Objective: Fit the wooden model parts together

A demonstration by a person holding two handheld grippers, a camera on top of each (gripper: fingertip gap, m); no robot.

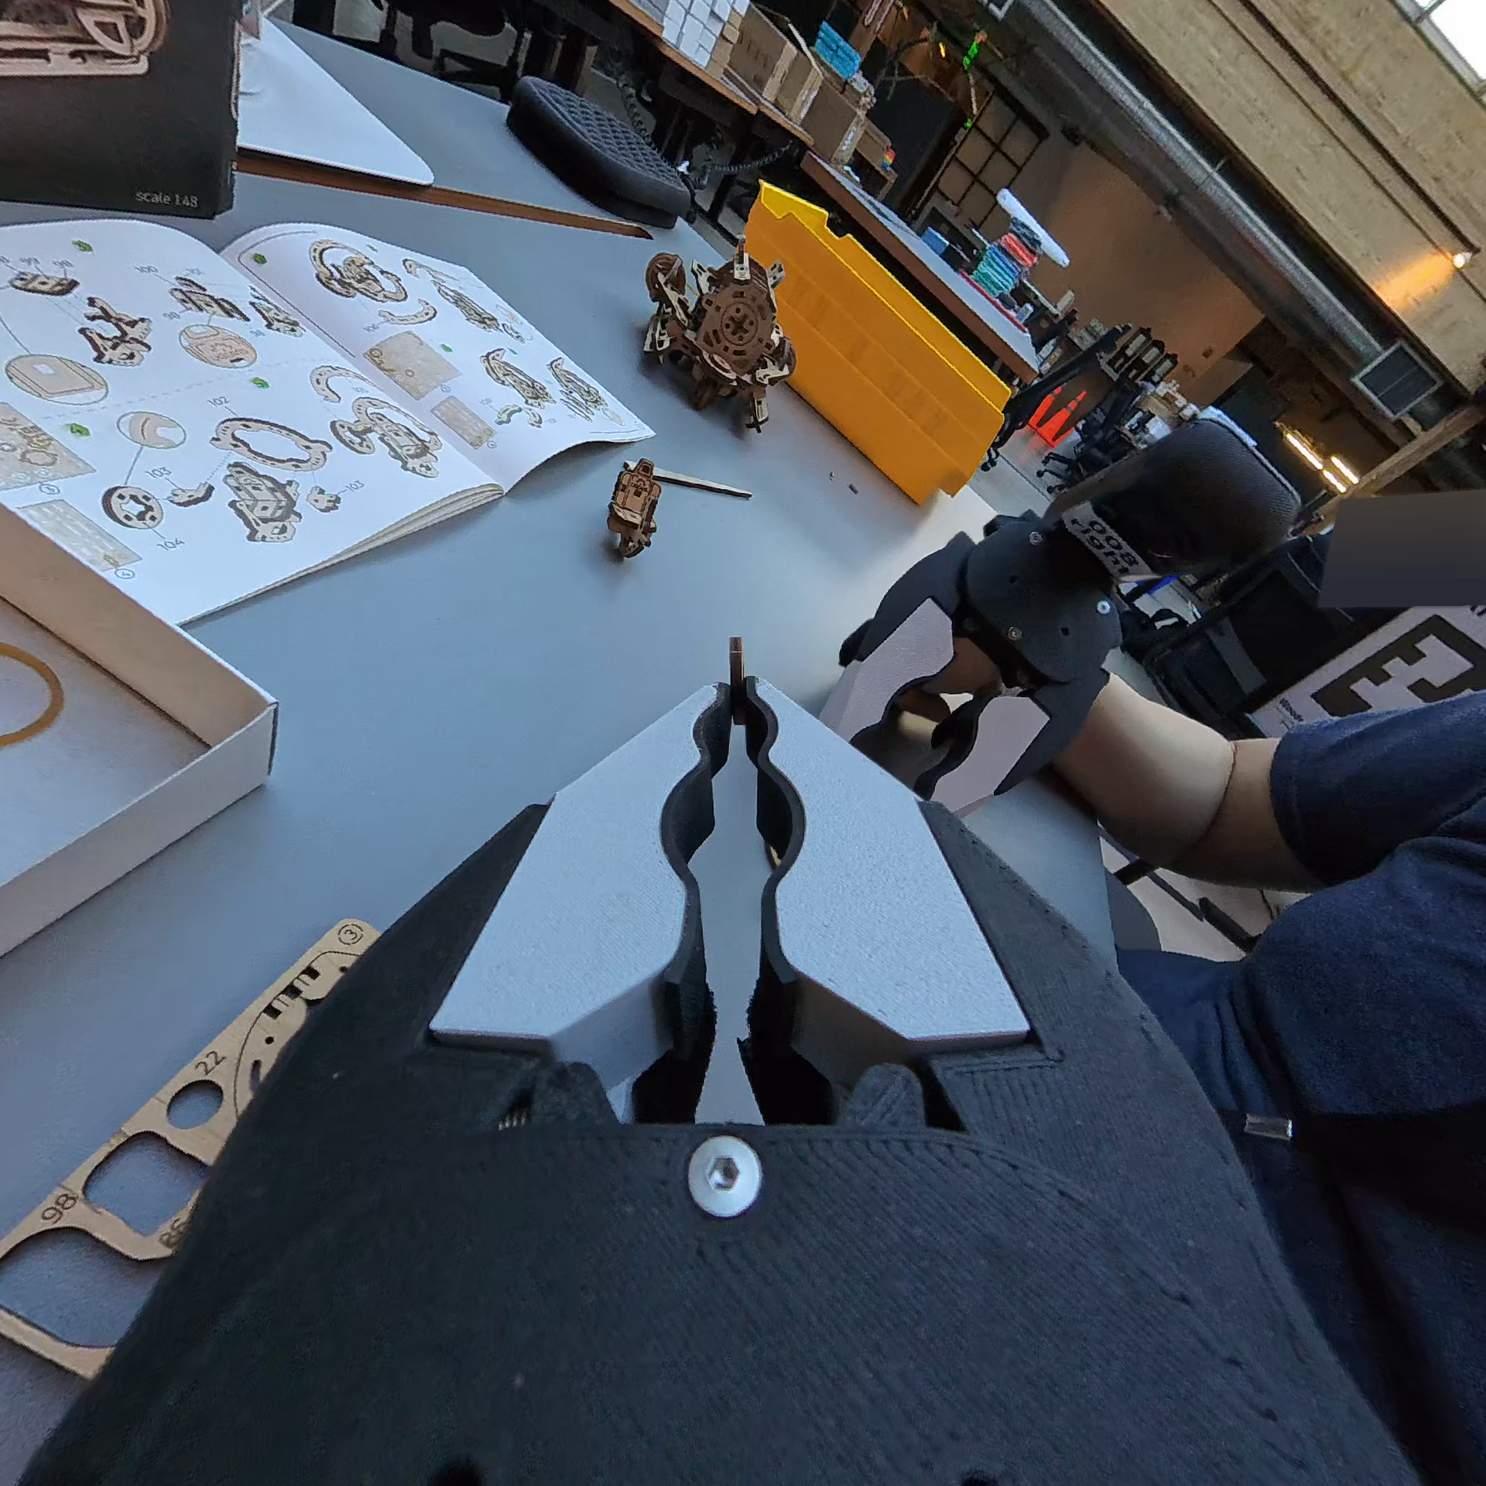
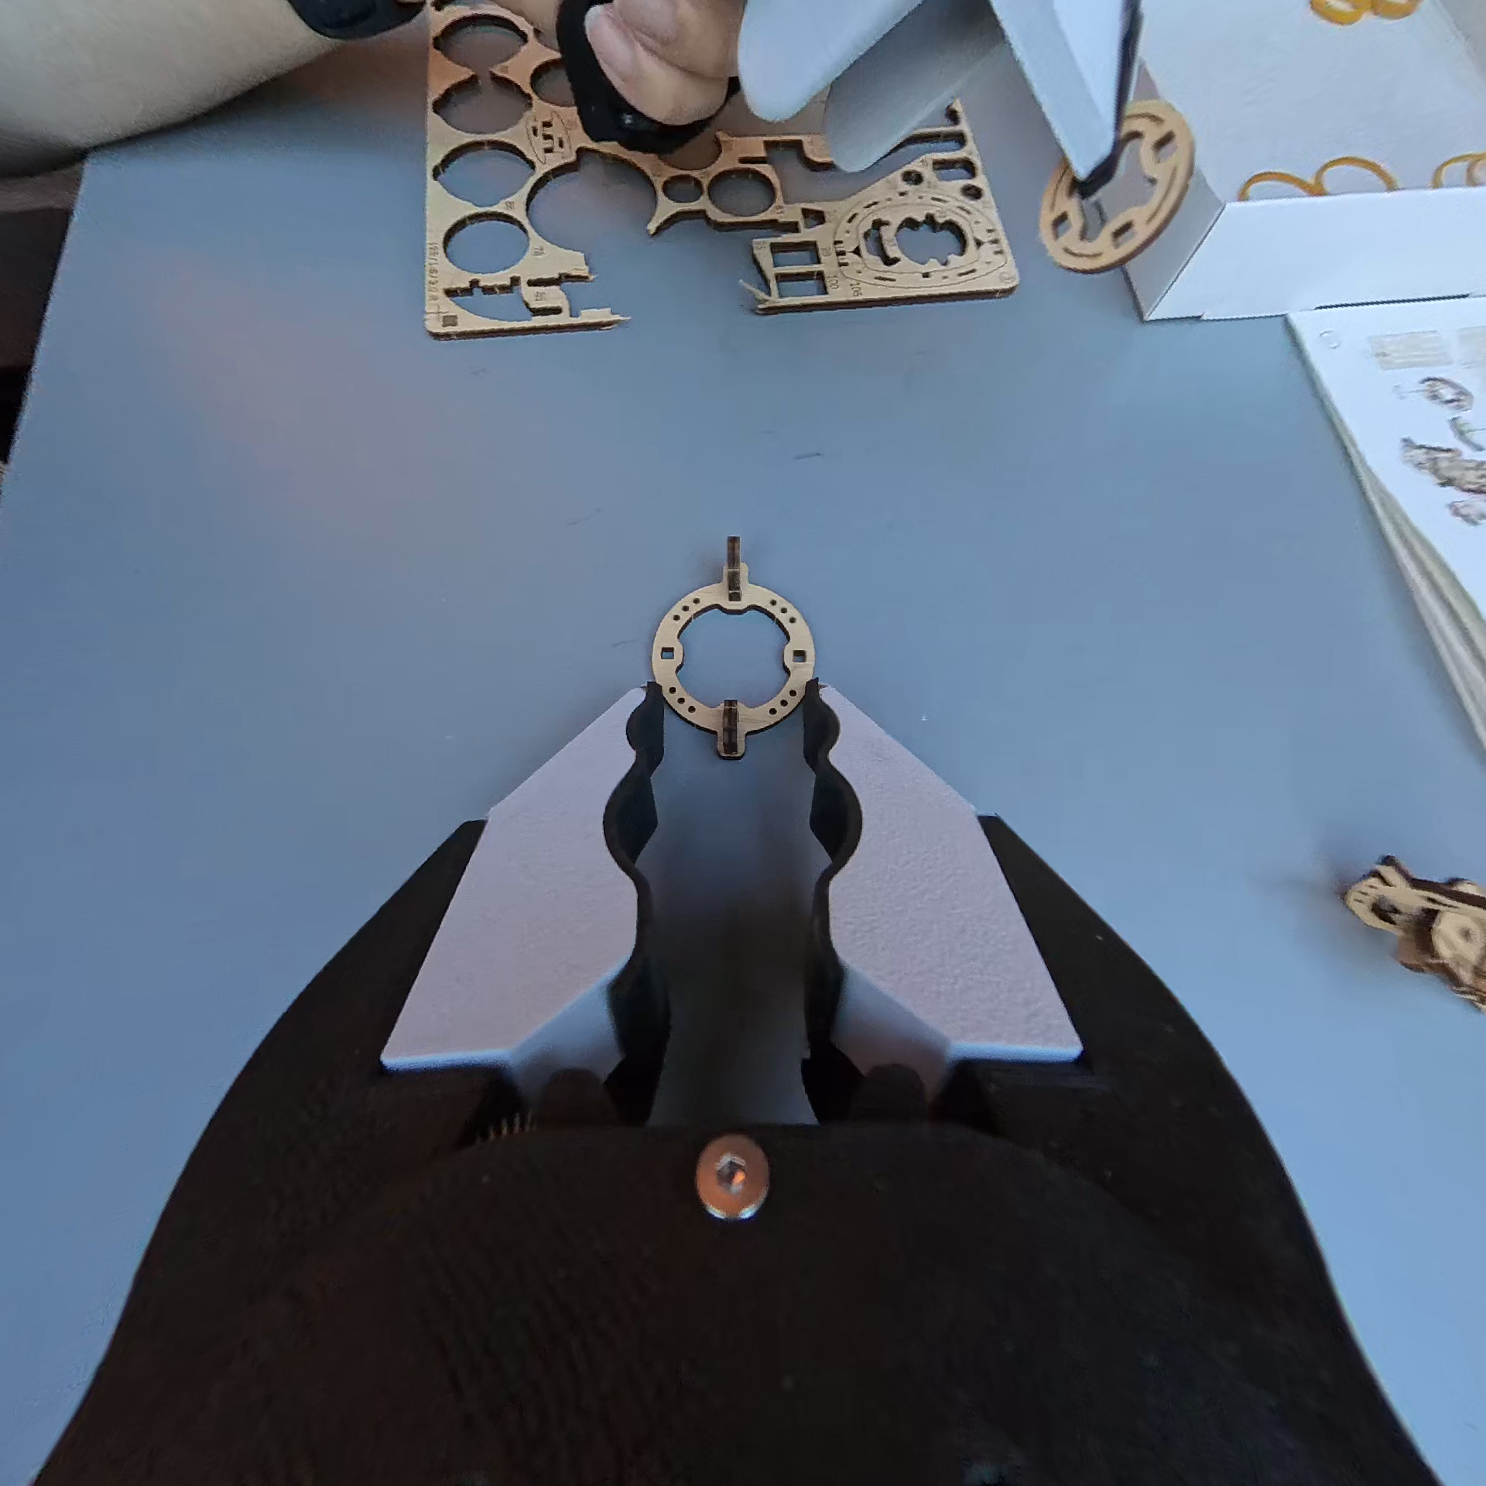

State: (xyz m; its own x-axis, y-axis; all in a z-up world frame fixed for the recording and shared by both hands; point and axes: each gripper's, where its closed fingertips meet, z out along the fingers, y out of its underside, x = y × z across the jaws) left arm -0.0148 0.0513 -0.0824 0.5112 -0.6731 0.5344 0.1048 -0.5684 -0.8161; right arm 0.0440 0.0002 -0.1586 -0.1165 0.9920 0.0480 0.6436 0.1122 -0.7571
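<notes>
My left gripper [image 1: 738, 691] is shut on a flat wooden disc [image 1: 736, 671], seen edge-on between its tips. In the right wrist view that disc [image 2: 1118, 193] is a round openwork wheel hanging from the left gripper [image 2: 1093, 173] near the white box. My right gripper [image 2: 732, 699] holds a small wooden ring [image 2: 792, 643] by its sides between its fingertips, just above the grey table [image 2: 402, 563]. Two small dark tabs stand in the ring's slots, one far and one near. The right gripper also shows in the left wrist view [image 1: 957, 708], to the right of mine.
An open instruction booklet [image 1: 281, 386], a white box lid [image 1: 121, 764] and a cut-out wooden sheet [image 2: 708, 209] lie on the left. A built wooden model [image 1: 720, 330], a small subassembly [image 1: 635, 502] and a yellow bin [image 1: 868, 354] stand farther off. Left tips to right tips: about 11 cm. The small subassembly [image 1: 635, 502] is about 15 cm from both grippers' fingertips.
</notes>
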